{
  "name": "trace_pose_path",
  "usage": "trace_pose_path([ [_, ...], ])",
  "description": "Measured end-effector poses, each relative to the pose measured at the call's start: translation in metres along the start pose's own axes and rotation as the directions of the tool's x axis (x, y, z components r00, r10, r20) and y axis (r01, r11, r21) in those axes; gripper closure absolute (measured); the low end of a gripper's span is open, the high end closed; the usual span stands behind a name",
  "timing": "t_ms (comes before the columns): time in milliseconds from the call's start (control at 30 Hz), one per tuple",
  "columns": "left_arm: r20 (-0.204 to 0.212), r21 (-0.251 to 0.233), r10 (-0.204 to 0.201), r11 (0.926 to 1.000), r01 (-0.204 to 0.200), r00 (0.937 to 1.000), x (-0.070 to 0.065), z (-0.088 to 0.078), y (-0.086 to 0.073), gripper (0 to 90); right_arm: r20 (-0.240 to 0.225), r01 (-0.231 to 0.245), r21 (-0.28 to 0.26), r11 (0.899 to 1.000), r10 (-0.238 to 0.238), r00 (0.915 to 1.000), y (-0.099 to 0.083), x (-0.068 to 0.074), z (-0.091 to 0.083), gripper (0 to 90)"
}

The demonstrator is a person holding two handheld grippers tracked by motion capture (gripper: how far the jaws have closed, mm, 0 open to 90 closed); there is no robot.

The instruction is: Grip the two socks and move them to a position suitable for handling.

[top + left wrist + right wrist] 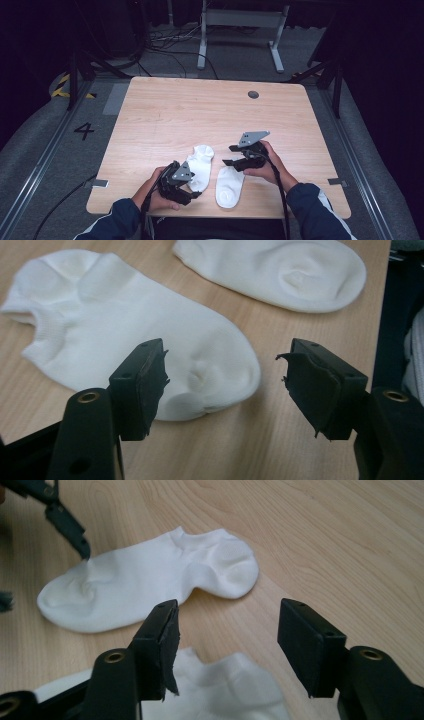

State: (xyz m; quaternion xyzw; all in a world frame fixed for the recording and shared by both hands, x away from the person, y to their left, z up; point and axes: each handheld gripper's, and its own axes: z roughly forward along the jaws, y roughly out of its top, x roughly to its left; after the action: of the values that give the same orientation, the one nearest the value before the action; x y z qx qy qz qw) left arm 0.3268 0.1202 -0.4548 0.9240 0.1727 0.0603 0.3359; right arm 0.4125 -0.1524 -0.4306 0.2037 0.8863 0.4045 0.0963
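Wooden table [165,107], socks [202,165] near front edge

A rectangular worktop [165,115] of pale wood-grain laminate with rounded corners stands on a grey floor. Near its far edge sits a small round dark grommet [253,94]. Two short white ankle socks lie flat on the bare wood near the person's edge, just beside each other and not touching. The left white sock [201,166] lies with its toe toward the near edge and its cuff end farther up the worktop. The right white sock [229,186] lies closer to the near edge, its rounded toe pointing toward the person
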Motion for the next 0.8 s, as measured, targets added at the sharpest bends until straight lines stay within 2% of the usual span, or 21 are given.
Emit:
trace_pose_path([
  [67, 0.004, 0.002, 0.005, 1.0000, -0.005, 1.0000, -0.001, 0.002, -0.001, 33.7, -0.011, -0.001, 0.003, 1.000, 0.001, 0.9999, 0.003, -0.002, 0.003, 44.5],
  [100, 0.007, 0.019, 0.005, 0.9998, -0.005, 1.0000, -0.001, 0.005, -0.002, 36.6, -0.012, 0.012, 0.033, 0.999, -0.011, 0.9999, 0.011, -0.006, 0.012, 46.3],
  [133, 0.007, 0.019, 0.005, 0.9998, -0.005, 1.0000, -0.001, 0.005, -0.002, 37.6, -0.012, 0.012, 0.033, 0.999, -0.011, 0.9999, 0.011, -0.006, 0.012, 46.3],
  [167, 0.004, 0.028, 0.013, 0.9995, -0.013, 0.9999, -0.001, 0.006, -0.003, 38.2, -0.031, 0.016, 0.052, 0.999, -0.015, 0.9994, 0.018, -0.008, 0.020, 47.1],
  [267, 0.001, 0.049, 0.014, 0.9987, -0.014, 0.9999, -0.001, 0.012, -0.005, 40.8, -0.043, 0.025, 0.060, 0.998, -0.023, 0.9988, 0.025, -0.009, 0.027, 48.1],
  [400, -0.007, 0.038, 0.007, 0.9992, -0.006, 1.0000, 0.001, 0.014, -0.004, 46.3, -0.065, 0.035, 0.110, 0.993, -0.028, 0.9975, 0.033, -0.013, 0.047, 49.9],
  [433, -0.013, 0.036, 0.008, 0.9993, -0.008, 0.9999, 0.002, 0.015, -0.003, 50.1, -0.067, 0.042, 0.131, 0.990, -0.034, 0.9972, 0.034, -0.014, 0.055, 52.1],
  [567, -0.017, 0.032, 0.005, 0.9995, -0.005, 0.9998, 0.003, 0.016, -0.002, 55.0, -0.060, 0.034, 0.164, 0.986, -0.024, 0.9979, 0.035, -0.016, 0.069, 53.7],
  [667, -0.015, 0.039, 0.009, 0.9992, -0.009, 0.9998, 0.005, 0.015, -0.002, 59.5, -0.051, 0.036, 0.211, 0.977, -0.026, 0.9984, 0.034, -0.018, 0.080, 56.1],
  [733, -0.016, 0.037, 0.011, 0.9992, -0.011, 0.9998, 0.006, 0.015, -0.002, 60.8, -0.050, 0.031, 0.216, 0.976, -0.021, 0.9985, 0.033, -0.018, 0.082, 57.6],
  [800, -0.024, 0.037, 0.016, 0.9992, -0.016, 0.9996, 0.006, 0.015, -0.002, 66.7, -0.047, 0.027, 0.223, 0.974, -0.017, 0.9987, 0.033, -0.019, 0.085, 61.5],
])
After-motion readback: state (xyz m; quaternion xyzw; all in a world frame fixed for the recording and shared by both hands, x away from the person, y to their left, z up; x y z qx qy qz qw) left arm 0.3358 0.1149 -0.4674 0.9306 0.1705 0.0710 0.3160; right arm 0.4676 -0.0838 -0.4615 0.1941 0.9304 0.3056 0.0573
